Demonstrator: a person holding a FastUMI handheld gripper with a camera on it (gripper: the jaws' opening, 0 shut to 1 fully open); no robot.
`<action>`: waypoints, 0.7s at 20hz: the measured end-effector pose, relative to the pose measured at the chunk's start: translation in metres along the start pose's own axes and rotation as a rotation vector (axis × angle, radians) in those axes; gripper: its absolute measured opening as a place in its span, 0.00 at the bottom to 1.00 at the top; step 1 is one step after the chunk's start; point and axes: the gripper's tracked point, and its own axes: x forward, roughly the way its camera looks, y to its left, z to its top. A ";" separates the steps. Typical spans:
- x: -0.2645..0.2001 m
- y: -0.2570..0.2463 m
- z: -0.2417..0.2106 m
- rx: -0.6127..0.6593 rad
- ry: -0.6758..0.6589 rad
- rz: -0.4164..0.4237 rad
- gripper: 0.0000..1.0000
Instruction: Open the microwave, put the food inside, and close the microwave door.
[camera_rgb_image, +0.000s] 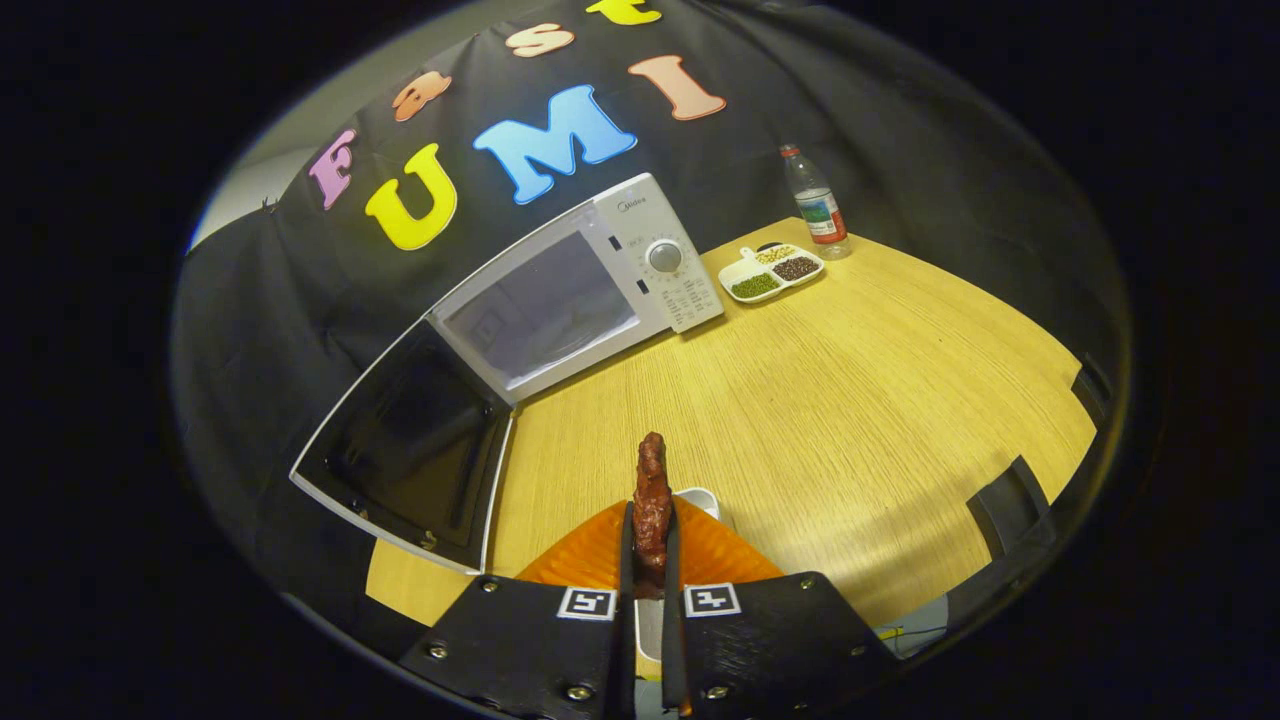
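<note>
Food (652, 495), a dark reddish-brown strip standing upright, is pinched between the two fingers of the gripper (650, 545), which are closed on it from both sides, its upper end rising above them. Below it lie an orange plate (590, 555) and a small white dish (698, 498), near the worktop (860, 400) edge closest to the gripper. The microwave (580, 285) stands toward the far edge with its door (405, 450) swung wide open and hanging past the worktop's side edge, the cavity pale and apparently empty. So the opening looks done and the carry to the cavity is the step in hand. The hold appears to sit low on the strip, so the piece could tip or slide out if the gripper swings sharply. Its tall upper end could also catch the cavity's frame, and the open door stands near the likely path. Well apart, by the far corner, a divided tray of beans (772, 272) and a water bottle (816, 205) seem out of harm's way.
</note>
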 end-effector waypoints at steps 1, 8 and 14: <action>0.000 0.001 0.007 0.005 -0.007 -0.001 0.11; 0.024 0.030 0.052 -0.036 -0.048 0.056 0.10; 0.063 0.067 0.088 -0.084 -0.072 0.117 0.10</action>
